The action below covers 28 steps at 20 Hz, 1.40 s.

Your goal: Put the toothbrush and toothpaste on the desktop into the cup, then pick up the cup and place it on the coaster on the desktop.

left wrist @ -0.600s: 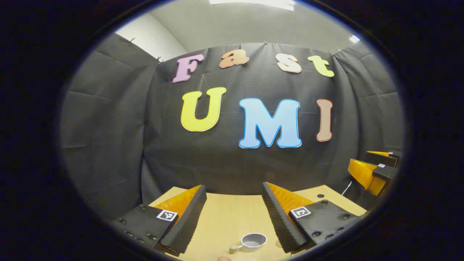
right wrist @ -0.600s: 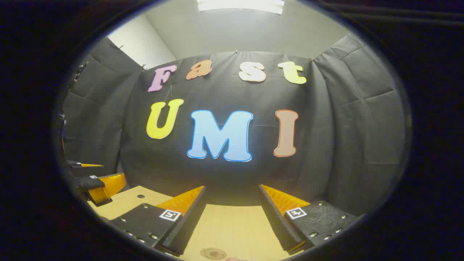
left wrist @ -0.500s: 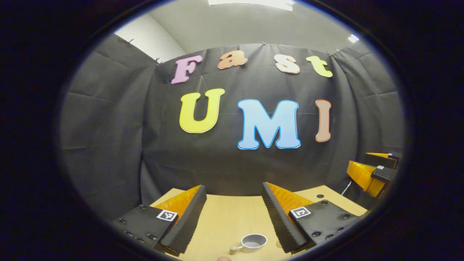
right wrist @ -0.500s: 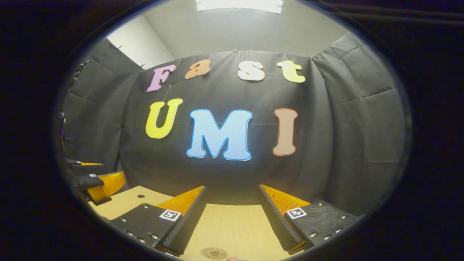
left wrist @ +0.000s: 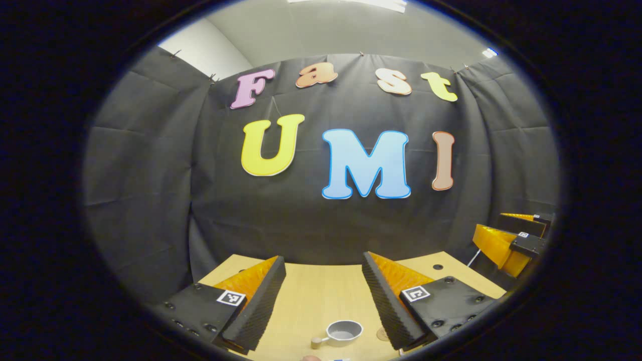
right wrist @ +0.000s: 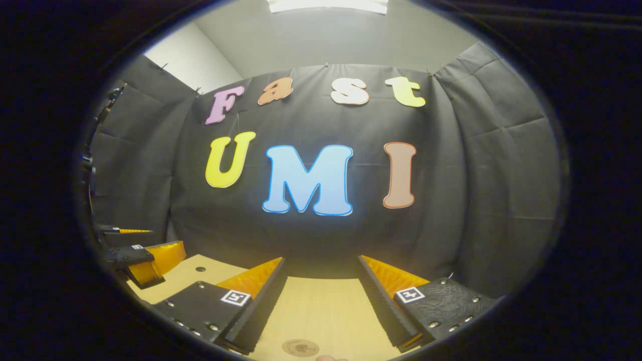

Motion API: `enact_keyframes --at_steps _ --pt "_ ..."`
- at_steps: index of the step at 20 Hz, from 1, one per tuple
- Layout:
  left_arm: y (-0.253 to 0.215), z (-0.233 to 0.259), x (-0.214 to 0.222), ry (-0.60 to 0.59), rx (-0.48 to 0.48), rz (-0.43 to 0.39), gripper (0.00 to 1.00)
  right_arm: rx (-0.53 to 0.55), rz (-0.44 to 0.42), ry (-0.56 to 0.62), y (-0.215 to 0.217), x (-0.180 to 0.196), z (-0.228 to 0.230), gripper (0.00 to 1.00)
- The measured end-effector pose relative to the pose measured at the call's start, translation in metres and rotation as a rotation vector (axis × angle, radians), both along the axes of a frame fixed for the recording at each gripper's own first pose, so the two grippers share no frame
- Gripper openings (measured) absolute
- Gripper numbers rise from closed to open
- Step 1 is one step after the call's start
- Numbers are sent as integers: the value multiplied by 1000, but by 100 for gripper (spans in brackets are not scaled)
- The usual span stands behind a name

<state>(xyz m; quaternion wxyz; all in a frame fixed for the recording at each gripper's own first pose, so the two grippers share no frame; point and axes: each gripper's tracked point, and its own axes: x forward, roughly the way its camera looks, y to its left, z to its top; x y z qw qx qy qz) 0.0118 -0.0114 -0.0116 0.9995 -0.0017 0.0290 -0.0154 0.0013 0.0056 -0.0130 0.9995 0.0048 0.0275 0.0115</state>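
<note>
A grey cup (left wrist: 344, 332) with a short handle on its left stands upright on the wooden desktop (left wrist: 321, 296), low in the left gripper view. Beside it on the right peeks the edge of a round brown coaster (left wrist: 382, 333). My left gripper (left wrist: 323, 259) hangs open above and in front of the cup, with nothing between its fingers. In the right gripper view the coaster (right wrist: 301, 347) lies flat below my open right gripper (right wrist: 321, 260). A small pinkish tip (right wrist: 328, 358) shows at the bottom edge; I cannot tell what it is.
The black cloth wall closes the desktop's far side. The right gripper (left wrist: 489, 224) hovers open at the desktop's right end in the left gripper view. The left gripper (right wrist: 168, 238) shows at the far left of the right gripper view. A small round hole (right wrist: 200, 269) marks the desktop.
Both views have tipped slightly downward: the wall has slid up and the cup and coaster sit higher in frame. Both grippers stay open.
</note>
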Motion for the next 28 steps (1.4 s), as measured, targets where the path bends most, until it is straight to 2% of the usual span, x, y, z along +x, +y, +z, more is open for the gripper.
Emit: enact_keyframes --at_steps 1,5,9,11,12,13,17,18,28 --pt "-3 -3 -3 4 6 -4 100 2 2 13 1 -1 -2 87" --pt "-11 -21 -3 56 20 -31 100 25 4 98 3 -1 -19 90" --pt "-19 -57 -8 165 3 -55 100 28 16 210 5 1 -50 90" --pt "-20 -80 -15 235 -7 -65 97 30 24 285 6 -3 -72 90" --pt "-20 -93 -19 268 -3 -65 100 36 30 340 8 -9 -84 90" --pt "-18 -106 -23 301 5 -63 97 43 38 383 11 -8 -96 90" --pt "-17 -156 -43 449 30 -71 100 63 55 573 20 -25 -149 90" --pt "-17 -169 -48 485 35 -73 98 65 57 616 22 -31 -160 90" --pt "-26 -280 -93 832 16 -109 100 84 89 1019 38 -94 -254 92"
